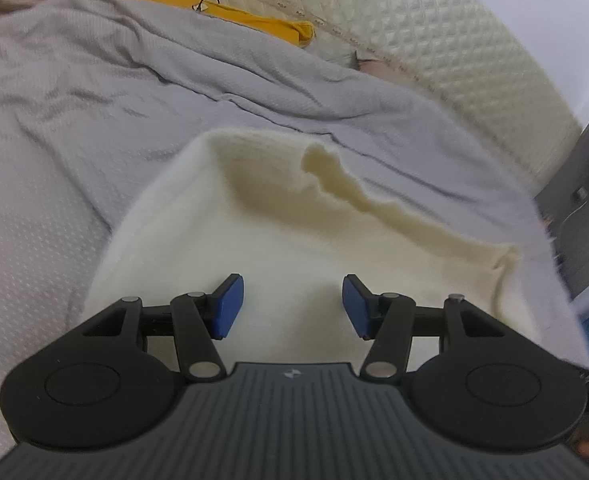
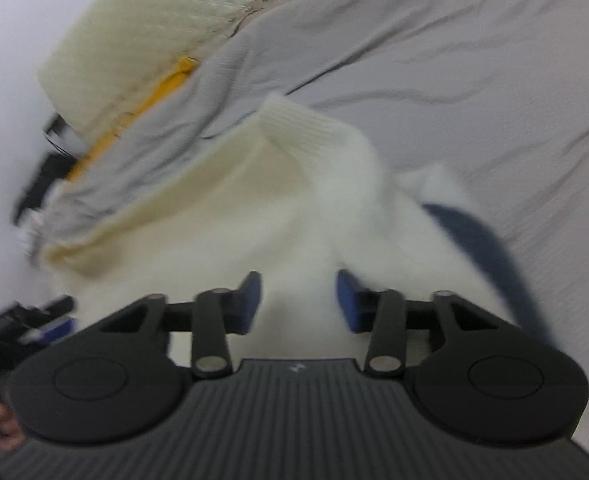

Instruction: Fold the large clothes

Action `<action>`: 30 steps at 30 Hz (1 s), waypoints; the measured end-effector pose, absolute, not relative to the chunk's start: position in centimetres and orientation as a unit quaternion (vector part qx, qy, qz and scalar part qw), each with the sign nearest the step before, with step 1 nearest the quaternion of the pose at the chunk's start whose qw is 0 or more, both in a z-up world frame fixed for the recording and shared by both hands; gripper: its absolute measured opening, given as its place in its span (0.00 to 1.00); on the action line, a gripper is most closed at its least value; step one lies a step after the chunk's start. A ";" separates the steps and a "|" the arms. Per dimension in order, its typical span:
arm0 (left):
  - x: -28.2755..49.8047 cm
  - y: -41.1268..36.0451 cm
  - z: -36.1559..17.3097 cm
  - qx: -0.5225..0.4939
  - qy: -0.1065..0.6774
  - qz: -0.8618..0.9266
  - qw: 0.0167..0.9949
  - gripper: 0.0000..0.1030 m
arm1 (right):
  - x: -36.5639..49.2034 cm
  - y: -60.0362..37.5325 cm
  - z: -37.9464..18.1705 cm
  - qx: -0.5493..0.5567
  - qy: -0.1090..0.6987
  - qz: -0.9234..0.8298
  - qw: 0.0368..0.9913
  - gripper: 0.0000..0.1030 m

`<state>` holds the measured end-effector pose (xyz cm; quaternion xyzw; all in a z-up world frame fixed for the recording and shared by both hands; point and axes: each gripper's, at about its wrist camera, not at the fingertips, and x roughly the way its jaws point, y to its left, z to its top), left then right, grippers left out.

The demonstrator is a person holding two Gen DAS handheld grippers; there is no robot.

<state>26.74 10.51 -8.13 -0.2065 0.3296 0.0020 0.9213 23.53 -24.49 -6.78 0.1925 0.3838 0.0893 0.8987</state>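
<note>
Because the cream knit sweater (image 1: 294,240) is a thick, fuzzy, limp thing, it will likely sag and drape from wherever it is lifted, and a pinch through one loose layer may slide or stretch the knit rather than carry the whole garment. It lies on the grey bedspread (image 1: 94,120), directly ahead of and beneath both claws, partly doubled over, with a rumpled edge running away to the right of the left claw (image 1: 292,306). That claw stands about half open above the fabric, its blue pads (image 1: 228,306) clear of the knit, with nothing between them. The right claw (image 2: 298,300) is open somewhat narrower; a soft ridge of the sweater rises just ahead of its gap and brushes the right-hand pad, but the view is blurred and the pads do not look to be pressing on it. Ahead of the right claw and slightly to its left a ribbed cuff or hem (image 2: 314,128) stands up; that firmer, denser band, or a corner where layers stack, looks the safest place to grip. A dark blue strap-like shape (image 2: 490,248) lies to the right of the right claw; what it is cannot be told.
</note>
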 end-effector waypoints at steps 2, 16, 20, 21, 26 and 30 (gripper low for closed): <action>27.0 10.3 -8.4 -0.189 0.329 0.011 0.925 0.59 | 23.7 -24.7 -6.7 0.157 0.368 0.055 0.915 0.37; 29.7 10.6 -9.9 -0.155 0.313 0.059 0.935 0.59 | 27.4 -24.7 -8.6 0.120 0.357 0.012 0.926 0.36; 29.9 10.5 -9.5 -0.151 0.315 0.057 0.935 0.59 | 27.2 -24.4 -8.3 0.108 0.354 0.015 0.929 0.37; 29.7 10.4 -9.2 -0.151 0.315 0.057 0.935 0.59 | 27.1 -24.4 -8.2 0.111 0.353 0.017 0.929 0.37; 27.8 9.6 -7.8 -0.145 0.310 0.042 0.939 0.59 | 25.4 -24.6 -6.4 0.118 0.335 0.029 0.934 0.38; 25.0 8.3 -6.4 -0.132 0.300 0.026 0.944 0.59 | 23.3 -24.2 -4.4 0.120 0.318 0.055 0.939 0.38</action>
